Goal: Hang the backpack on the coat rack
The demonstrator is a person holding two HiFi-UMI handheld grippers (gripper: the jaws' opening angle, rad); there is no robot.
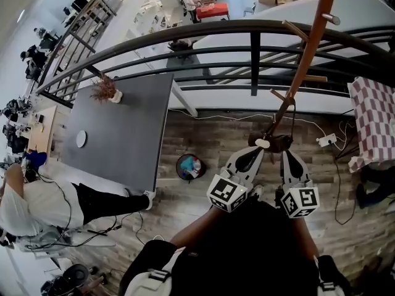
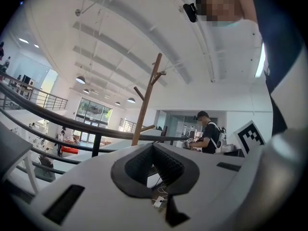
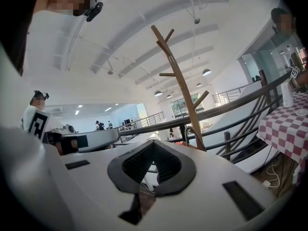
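while both my claws, left [image 1: 258,148] and right [image 1: 287,154], are pressed together on nothing, what i take for the backpack [image 1: 279,142] lies at the coat rack's [image 1: 307,51] foot, centre right; nothing is hung, and lifting and hooking are left to do.

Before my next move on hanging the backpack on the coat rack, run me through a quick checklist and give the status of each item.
1. Left tongs free to grasp: ok, nothing between them.
2. Right tongs free to grasp: ok, empty.
3. Tongs open for a grasp: not ok, both are shut.
4. Backpack located: cannot tell; a dark shape at the foot of the rack may be it.
5. Coat rack standing upright: ok.
6. Pegs free: ok, those in view are bare.
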